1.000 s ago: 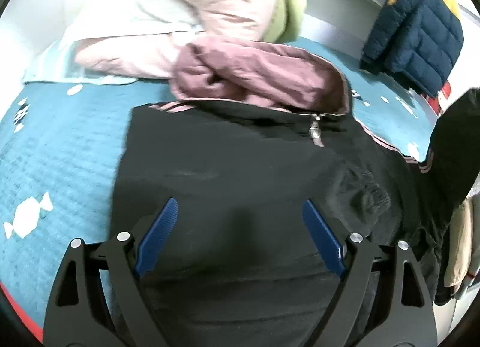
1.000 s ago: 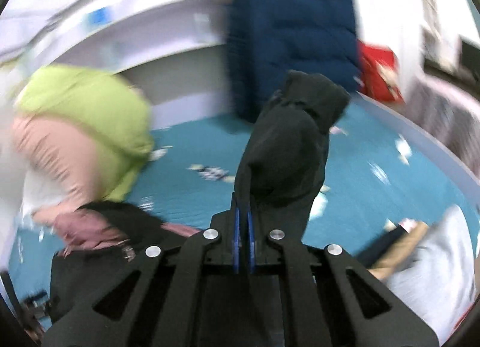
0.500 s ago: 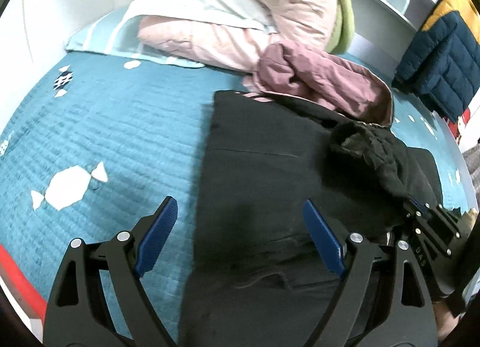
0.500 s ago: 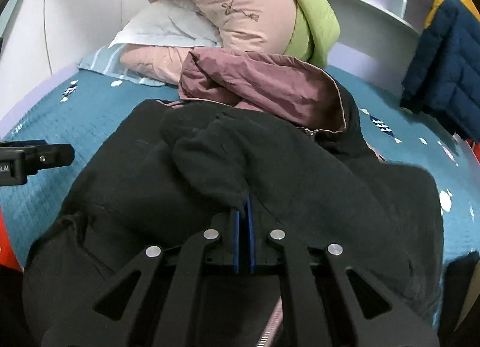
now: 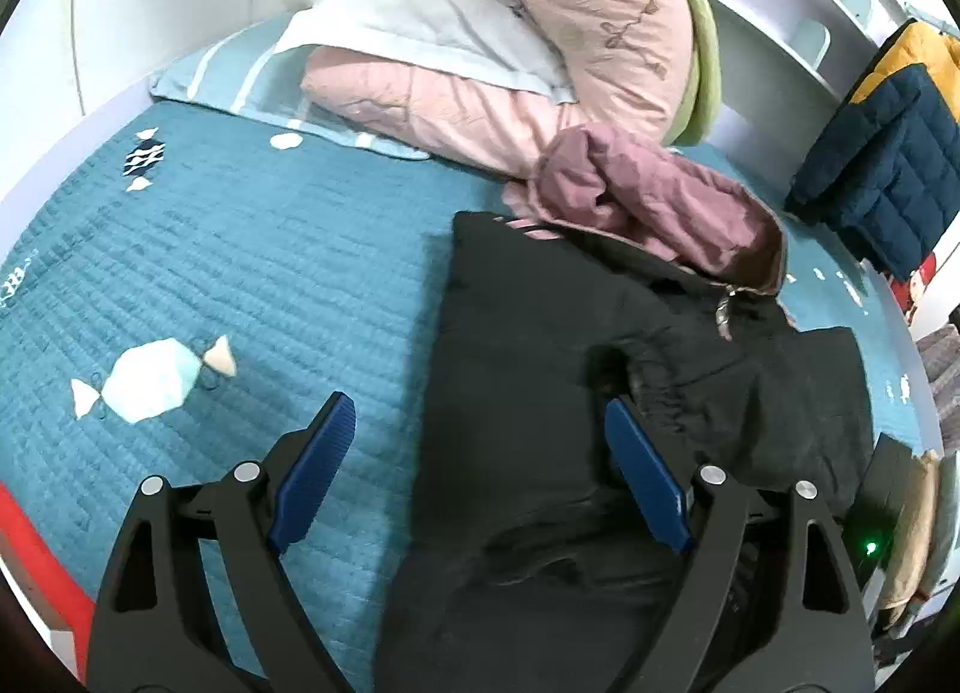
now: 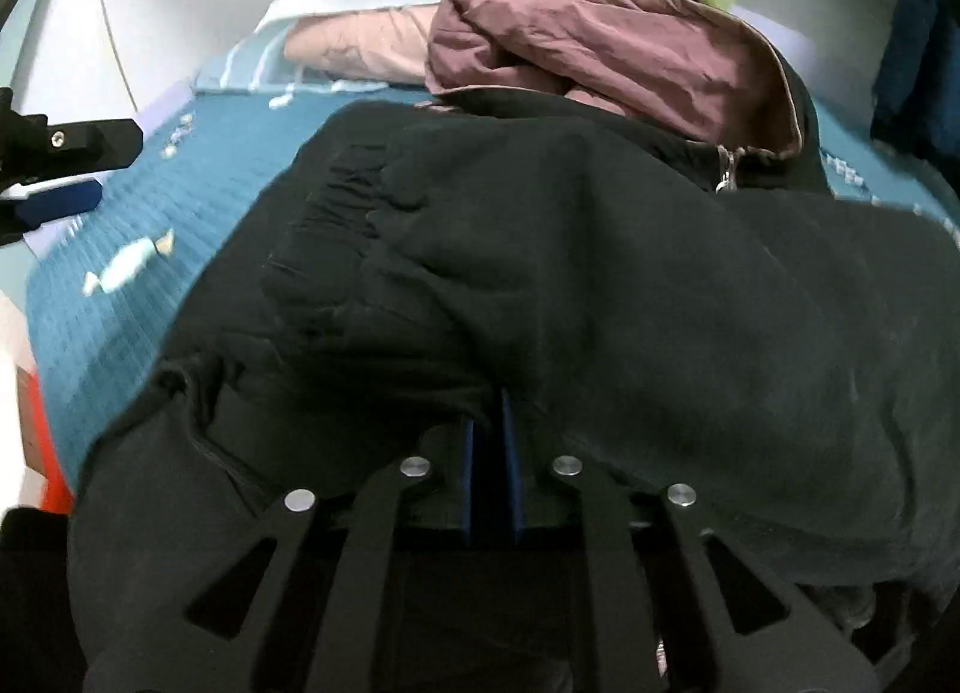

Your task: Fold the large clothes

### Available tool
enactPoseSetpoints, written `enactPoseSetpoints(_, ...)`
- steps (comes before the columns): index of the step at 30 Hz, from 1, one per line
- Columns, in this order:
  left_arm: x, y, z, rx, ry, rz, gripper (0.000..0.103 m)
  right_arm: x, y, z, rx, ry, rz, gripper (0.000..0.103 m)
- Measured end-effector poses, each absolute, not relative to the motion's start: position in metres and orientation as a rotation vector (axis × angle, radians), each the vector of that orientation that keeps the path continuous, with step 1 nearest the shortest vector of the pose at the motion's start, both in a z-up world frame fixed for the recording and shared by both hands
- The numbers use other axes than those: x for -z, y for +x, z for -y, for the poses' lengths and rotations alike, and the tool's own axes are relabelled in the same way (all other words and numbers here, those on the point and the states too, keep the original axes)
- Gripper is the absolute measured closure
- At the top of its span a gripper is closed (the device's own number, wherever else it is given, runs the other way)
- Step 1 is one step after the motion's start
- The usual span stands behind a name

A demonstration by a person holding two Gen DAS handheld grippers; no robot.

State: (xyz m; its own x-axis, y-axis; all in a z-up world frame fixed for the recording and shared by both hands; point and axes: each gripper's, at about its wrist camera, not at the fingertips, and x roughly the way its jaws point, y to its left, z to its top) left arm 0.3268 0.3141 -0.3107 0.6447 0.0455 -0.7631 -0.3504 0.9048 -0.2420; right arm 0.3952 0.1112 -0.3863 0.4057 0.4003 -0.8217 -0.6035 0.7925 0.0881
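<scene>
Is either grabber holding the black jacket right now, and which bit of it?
The right gripper, jaws just opening, has the folded-over sleeve of the black hooded jacket between them; whether it grips is unclear. The left gripper holds nothing.

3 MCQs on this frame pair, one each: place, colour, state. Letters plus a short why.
1. Where does the black jacket lie?
A. on the teal bedspread
B. on a wooden floor
C. on a hanger

2. What colour is the jacket's hood lining?
A. bright orange
B. dusty pink
C. white

3. How do the left gripper's jaws stand?
A. clamped on a sleeve
B. shut on nothing
C. wide open with no grip on anything

Key: 1 A, the jacket is spread flat on the quilted teal cover below the pillows. 2 B, the hood above the zip pull shows pink fabric. 3 C, the blue pads stand far apart above the jacket's edge and bedspread. The right gripper, by contrast, has just been opening slightly, with black fabric at its pads.
</scene>
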Motion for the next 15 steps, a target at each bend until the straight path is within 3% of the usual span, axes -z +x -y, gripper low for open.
enactPoseSetpoints(3, 0.302, 0.340, -0.301, -0.200, -0.378, -0.839, 0.017, 0.369, 0.389, -0.109, -0.636, -0.241, -0.952, 0.085)
enactPoseSetpoints(5, 0.292, 0.350, -0.285, -0.158, -0.373, -0.817, 0.017, 0.352, 0.380, -0.103, -0.642, -0.239, -0.919, 0.076)
enactPoseSetpoints(7, 0.282, 0.357, -0.271, -0.131, -0.363, -0.804, 0.017, 0.337, 0.371, -0.090, -0.655, -0.215, -0.892, 0.033)
enactPoseSetpoints(15, 0.265, 0.390, -0.207, 0.030, -0.380, -0.798, 0.015, 0.301, 0.364, -0.024, -0.617, -0.082, -0.830, 0.031)
